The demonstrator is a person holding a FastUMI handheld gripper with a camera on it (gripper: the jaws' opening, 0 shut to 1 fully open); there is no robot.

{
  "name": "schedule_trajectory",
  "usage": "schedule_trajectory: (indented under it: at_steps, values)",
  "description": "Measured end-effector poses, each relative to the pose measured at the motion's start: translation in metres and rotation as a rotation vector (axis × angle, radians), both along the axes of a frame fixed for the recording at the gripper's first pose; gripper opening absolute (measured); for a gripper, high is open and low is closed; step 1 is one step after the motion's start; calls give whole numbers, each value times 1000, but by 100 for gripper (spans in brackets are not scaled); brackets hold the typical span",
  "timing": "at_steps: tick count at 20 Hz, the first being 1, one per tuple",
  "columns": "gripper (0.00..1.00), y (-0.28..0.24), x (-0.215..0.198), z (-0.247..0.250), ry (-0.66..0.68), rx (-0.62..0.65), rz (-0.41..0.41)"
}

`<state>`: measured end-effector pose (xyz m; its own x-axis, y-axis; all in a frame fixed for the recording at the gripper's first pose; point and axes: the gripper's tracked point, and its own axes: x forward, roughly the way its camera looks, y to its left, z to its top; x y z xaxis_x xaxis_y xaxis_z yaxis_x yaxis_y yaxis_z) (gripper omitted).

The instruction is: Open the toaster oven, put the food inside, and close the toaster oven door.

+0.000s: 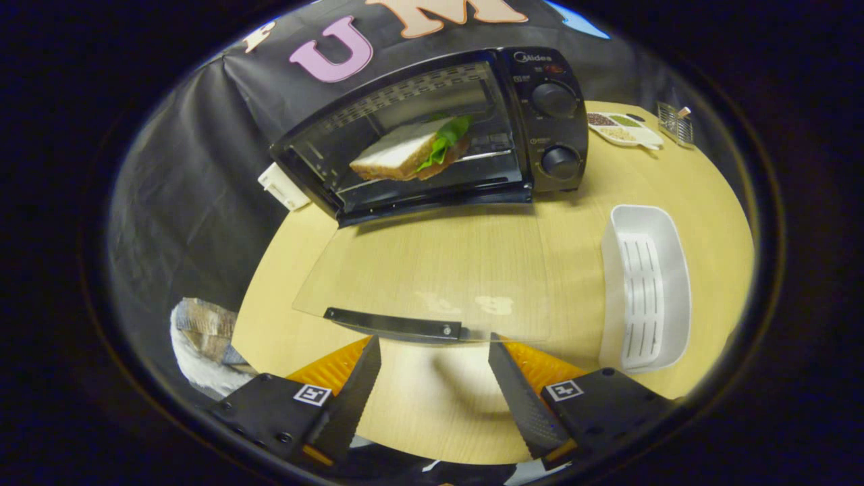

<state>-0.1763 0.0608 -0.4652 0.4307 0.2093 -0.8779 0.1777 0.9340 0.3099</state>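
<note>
Claw (432, 374) spread wide, holding nothing; door handle (393, 325) lies crosswise just ahead of its fingertips, at lower centre; sandwich (412, 152) already inside toaster oven (540, 121), upper centre, well beyond.

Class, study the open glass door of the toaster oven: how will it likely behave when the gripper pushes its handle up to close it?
The glass door looks rigid, so it should probably swing as one piece on its hinge. Its smooth glass may be slippery; the handle offers better contact. The open gripper sits just short of it.
</note>
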Motion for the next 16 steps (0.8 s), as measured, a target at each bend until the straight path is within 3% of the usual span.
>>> schedule_trajectory:
  at_steps: [7, 16]
  values:
    - [99, -5, 26, 29, -139, -91, 32]
    - [100, -3, 70, 66, -247, -64, -9]
